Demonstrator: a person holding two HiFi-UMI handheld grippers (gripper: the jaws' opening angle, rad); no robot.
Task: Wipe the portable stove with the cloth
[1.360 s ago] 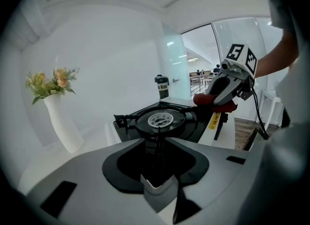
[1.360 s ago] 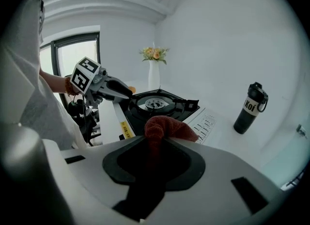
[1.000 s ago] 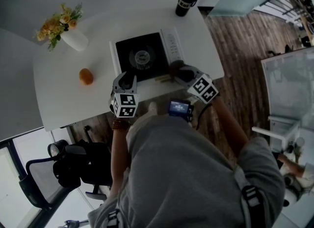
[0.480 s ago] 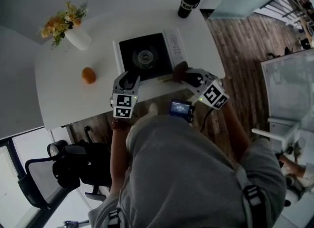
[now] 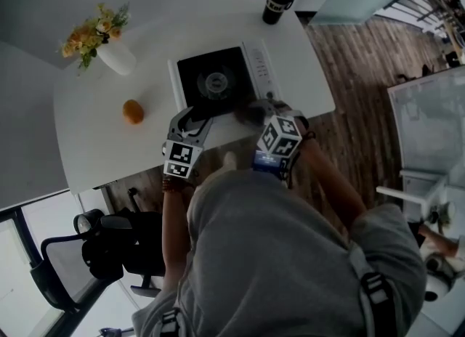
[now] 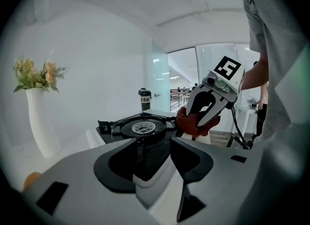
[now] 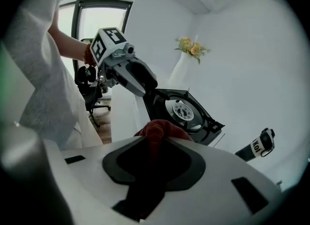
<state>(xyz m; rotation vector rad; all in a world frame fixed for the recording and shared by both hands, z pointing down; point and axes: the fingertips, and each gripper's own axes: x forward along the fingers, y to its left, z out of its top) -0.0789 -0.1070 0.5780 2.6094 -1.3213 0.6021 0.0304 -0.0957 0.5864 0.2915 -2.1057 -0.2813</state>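
Observation:
The portable stove (image 5: pixel 216 81), black on top with a round burner and a white control strip, sits on the white table (image 5: pixel 94 128). My left gripper (image 5: pixel 195 115) is at the stove's near left corner, as the right gripper view shows. Its jaws are opening, and the stove's (image 6: pixel 140 127) near edge lies just ahead of the gap without being pressed. My right gripper (image 5: pixel 254 114) is shut on a bunched red-brown cloth (image 7: pixel 157 132) at the stove's front edge. The left gripper view shows that cloth (image 6: pixel 193 124) hanging from the right gripper (image 6: pixel 206 117).
A white vase of flowers (image 5: pixel 116 56) and an orange (image 5: pixel 133 112) stand left of the stove. A black cup (image 5: pixel 276 1) is at the far right corner. The table's near edge runs just below both grippers. An office chair (image 5: pixel 94 248) stands on the floor.
My right gripper has swept left along the stove's front with the cloth and rolled its marker cube over. The left gripper stays at the corner with its jaws spread wider.

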